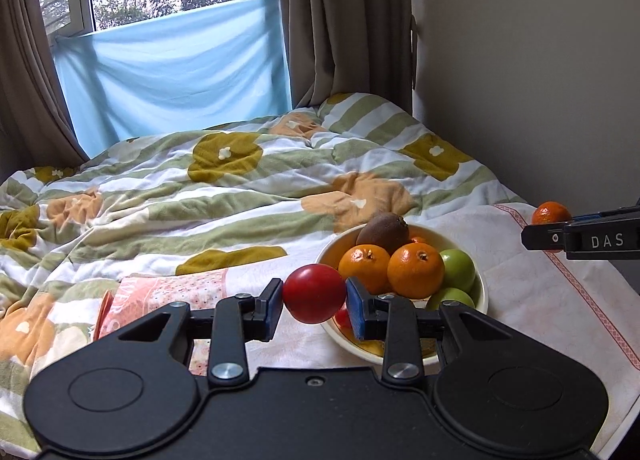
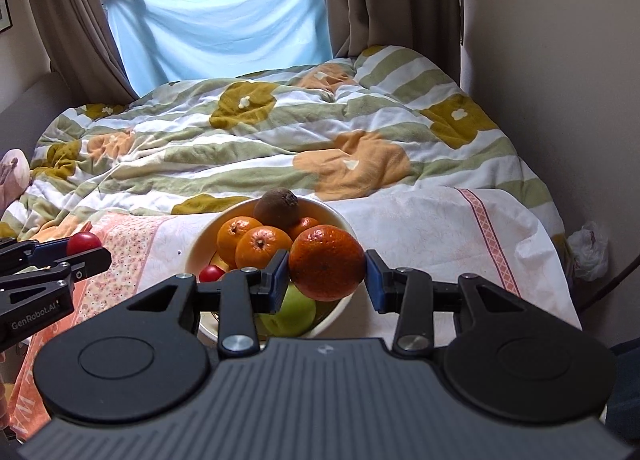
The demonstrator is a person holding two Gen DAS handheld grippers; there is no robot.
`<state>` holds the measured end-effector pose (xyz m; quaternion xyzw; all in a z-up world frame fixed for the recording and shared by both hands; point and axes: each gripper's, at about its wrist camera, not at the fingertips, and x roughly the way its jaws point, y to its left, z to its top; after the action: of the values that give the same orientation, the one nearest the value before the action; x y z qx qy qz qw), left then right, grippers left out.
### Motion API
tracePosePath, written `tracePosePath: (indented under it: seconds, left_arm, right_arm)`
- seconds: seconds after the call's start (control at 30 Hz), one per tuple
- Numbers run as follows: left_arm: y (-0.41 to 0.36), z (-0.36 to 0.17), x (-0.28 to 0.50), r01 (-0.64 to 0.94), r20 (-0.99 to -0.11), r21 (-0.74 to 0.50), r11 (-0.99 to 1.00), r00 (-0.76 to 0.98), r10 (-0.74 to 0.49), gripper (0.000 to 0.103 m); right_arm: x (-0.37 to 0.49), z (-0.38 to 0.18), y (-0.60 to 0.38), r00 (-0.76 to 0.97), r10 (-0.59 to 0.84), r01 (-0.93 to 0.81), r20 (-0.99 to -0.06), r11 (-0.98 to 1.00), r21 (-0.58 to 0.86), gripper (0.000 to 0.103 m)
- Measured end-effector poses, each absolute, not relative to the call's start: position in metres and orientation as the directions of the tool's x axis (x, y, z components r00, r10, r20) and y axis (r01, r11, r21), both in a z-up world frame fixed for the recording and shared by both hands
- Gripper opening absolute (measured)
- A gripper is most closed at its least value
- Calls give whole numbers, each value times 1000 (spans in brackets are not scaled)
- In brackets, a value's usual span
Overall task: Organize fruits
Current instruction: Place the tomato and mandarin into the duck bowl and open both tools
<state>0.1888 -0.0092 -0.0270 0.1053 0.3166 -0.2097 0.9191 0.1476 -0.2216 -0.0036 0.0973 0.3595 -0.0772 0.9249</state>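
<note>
Left tongs (image 1: 314,294) clamped on smooth round red tomato (image 1: 315,293), held above the bowl's left edge; glossy skin, narrow pads, could squirt out & roll off across the soft quilt (image 1: 224,187). Cream ceramic bowl (image 2: 200,248) w/ dimpled oranges, fuzzy kiwi, waxy green apples. Right tongs (image 2: 327,268) clamped on pebbly mandarin (image 2: 326,262) over bowl; squeeze too hard & peel bruises

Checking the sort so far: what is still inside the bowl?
In the bowl: a kiwi on top, three oranges, two green apples and a small red fruit. Anything beneath them is covered.
</note>
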Motion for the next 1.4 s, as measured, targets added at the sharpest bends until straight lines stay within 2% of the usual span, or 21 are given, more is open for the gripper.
tracePosePath:
  seconds: [0.4, 0.83, 0.87, 0.9, 0.93, 0.97, 1.0, 1.2, 1.4]
  left_arm:
    - [-41, -57, 247, 433, -683, 72, 898, 678, -272, 37]
    - [-67, -105, 284, 471, -788, 74, 879, 567, -238, 38]
    - [-67, -104, 285, 470, -788, 70, 880, 566, -240, 43]
    - [-67, -103, 285, 472, -788, 67, 879, 565, -243, 60]
    - [-67, -100, 285, 477, -783, 63, 877, 569, -253, 72]
    - [-66, -97, 283, 481, -772, 60, 875, 578, -264, 91]
    - [-65, -93, 280, 483, -761, 61, 874, 589, -272, 96]
    - [-63, -77, 272, 497, -754, 64, 866, 592, -284, 96]
    - [-54, -68, 267, 431, -752, 45, 901, 609, -254, 97]
  right_arm:
    - [218, -15, -237, 715, 11, 110, -699, 986, 127, 55]
    - [276, -60, -266, 632, 58, 95, -773, 984, 152, 55]
    - [278, -61, -267, 631, 59, 95, -774, 984, 153, 55]
    - [279, -62, -268, 629, 59, 95, -775, 984, 153, 55]
    - [281, -62, -268, 629, 60, 95, -775, 984, 153, 55]
    - [280, -61, -268, 630, 59, 96, -775, 983, 153, 55]
    - [281, -61, -269, 631, 59, 96, -774, 983, 154, 55]
    - [286, -58, -279, 636, 55, 112, -770, 980, 162, 55]
    - [288, -62, -283, 618, 87, 97, -781, 978, 186, 55]
